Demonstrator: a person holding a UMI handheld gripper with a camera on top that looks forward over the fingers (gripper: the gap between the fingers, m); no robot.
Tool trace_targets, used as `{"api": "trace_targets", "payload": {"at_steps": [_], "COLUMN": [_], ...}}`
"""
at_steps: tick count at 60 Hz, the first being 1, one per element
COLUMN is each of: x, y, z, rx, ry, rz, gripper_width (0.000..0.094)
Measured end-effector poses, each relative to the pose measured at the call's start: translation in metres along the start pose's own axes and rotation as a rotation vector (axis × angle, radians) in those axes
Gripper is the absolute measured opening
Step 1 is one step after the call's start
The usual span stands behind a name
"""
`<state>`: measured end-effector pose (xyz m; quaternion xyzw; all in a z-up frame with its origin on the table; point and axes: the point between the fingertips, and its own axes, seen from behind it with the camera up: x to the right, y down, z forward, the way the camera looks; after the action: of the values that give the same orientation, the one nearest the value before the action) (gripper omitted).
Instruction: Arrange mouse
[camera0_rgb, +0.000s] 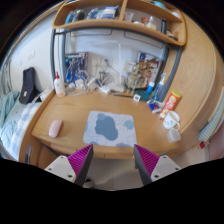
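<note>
open tongs (114, 160) — oval pale mouse (55, 128), wooden desk (75, 137)

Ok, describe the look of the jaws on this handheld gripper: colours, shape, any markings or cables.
The gripper shows two jaws at the bottom of the view. Each finger is light grey on its outer body and tapers to a wedge toward the tip. The inner faces carry magenta pads with fine diagonal ribbing. No cables, printed markings, hand or sleeve are visible in this view.
</note>
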<state>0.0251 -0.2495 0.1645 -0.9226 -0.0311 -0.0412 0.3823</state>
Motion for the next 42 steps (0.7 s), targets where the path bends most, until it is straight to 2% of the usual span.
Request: {"api": "trace_targets", "payload": {"at_steps": [8,17,24,29,42], "x": [-0.078,-0.187,-0.244,-0.269,-0.307], "y": [0.059,0.086,0.079,0.061,0.02], "z": [0.038,0.065,0.088,0.11,0.166], "rx": [-0.063,-0.085,-0.081,-0.057,-0.028], "ry": [-0.068,-0.204,-0.232,-0.215,-0.211], "rz": [-0.029,-0.032,-0.064,-0.059,0.038], "gripper_width": [0.0812,0.0817,0.0819,0.0817,0.081]}}
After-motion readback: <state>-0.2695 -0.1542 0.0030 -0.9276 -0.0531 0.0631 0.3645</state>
